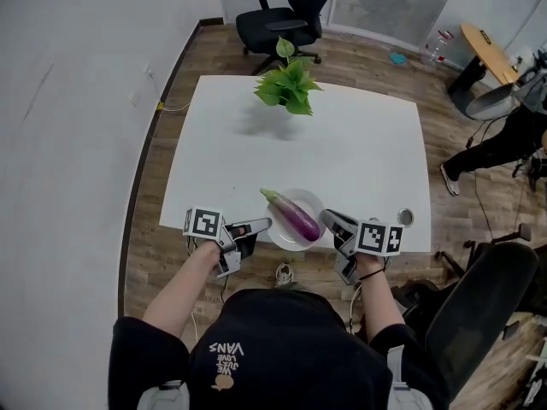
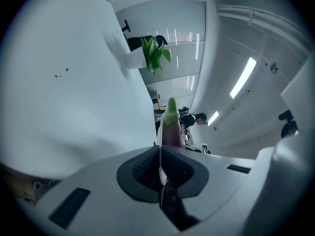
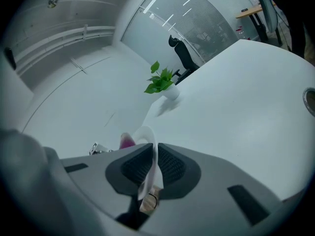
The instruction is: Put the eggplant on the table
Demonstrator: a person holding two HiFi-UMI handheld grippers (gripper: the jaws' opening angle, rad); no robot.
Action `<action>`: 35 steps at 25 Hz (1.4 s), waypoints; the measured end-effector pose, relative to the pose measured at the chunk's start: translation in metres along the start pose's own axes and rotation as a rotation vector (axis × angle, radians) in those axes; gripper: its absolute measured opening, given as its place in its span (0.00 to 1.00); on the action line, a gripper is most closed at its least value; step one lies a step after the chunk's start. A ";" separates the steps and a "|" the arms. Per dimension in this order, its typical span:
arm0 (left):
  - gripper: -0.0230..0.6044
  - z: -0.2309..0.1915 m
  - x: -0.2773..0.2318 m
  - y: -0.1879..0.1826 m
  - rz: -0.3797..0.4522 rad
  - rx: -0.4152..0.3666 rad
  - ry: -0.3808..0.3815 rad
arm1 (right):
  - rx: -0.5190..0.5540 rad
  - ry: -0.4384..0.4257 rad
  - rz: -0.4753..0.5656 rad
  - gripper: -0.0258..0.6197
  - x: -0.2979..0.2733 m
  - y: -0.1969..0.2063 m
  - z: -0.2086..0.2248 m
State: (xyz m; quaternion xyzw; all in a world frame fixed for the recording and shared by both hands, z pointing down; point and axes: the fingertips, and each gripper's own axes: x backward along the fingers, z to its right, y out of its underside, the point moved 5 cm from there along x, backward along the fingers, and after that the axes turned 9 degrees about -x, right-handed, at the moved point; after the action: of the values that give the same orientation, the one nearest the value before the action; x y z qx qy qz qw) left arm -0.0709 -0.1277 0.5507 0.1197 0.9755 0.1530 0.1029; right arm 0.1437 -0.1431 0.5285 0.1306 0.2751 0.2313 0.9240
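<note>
A purple eggplant (image 1: 292,214) with a green stem lies on a white plate (image 1: 313,202) at the near edge of the white table (image 1: 359,152). My left gripper (image 1: 263,224) is shut on the plate's left rim, and my right gripper (image 1: 328,219) is shut on its right rim. In the left gripper view the thin white plate rim (image 2: 160,172) sits pinched between the pads, with the eggplant (image 2: 171,128) just beyond. The right gripper view shows the plate rim (image 3: 151,165) clamped the same way, and a bit of the eggplant (image 3: 127,142) peeks over the jaws.
A potted green plant (image 1: 289,85) stands at the table's far side. A small round metal thing (image 1: 405,218) lies near the table's front right corner. An office chair (image 1: 286,11) is behind the table, another black chair (image 1: 483,301) is at my right, and a person (image 1: 504,143) sits farther right.
</note>
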 end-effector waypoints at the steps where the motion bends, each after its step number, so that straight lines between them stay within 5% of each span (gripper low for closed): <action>1: 0.07 0.000 -0.001 -0.002 0.005 0.003 0.000 | 0.001 -0.003 -0.002 0.11 -0.001 -0.003 0.001; 35: 0.07 -0.052 -0.016 -0.119 -0.124 0.004 0.037 | -0.067 0.062 0.112 0.11 -0.074 -0.079 0.008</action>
State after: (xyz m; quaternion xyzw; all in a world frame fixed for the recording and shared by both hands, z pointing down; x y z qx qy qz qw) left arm -0.0923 -0.2558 0.5630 0.0562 0.9832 0.1465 0.0938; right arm 0.1213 -0.2491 0.5395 0.1077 0.2879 0.2957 0.9045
